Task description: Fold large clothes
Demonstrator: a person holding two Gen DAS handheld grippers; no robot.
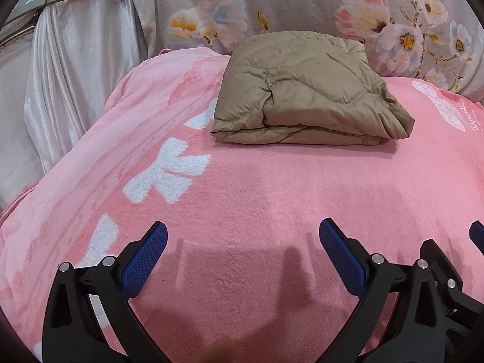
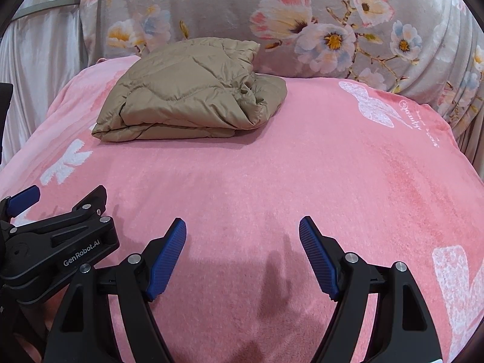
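A tan quilted jacket lies folded into a compact bundle at the far side of the pink blanket. It also shows in the right wrist view, far left. My left gripper is open and empty, hovering over the near part of the blanket, well short of the jacket. My right gripper is open and empty too, just to the right of the left one. The left gripper's body shows at the right wrist view's lower left, and the right gripper's finger at the left wrist view's right edge.
The pink blanket with white bow prints covers the bed. A grey floral cushion stands behind the jacket, also in the right wrist view. A white satin curtain hangs at the left.
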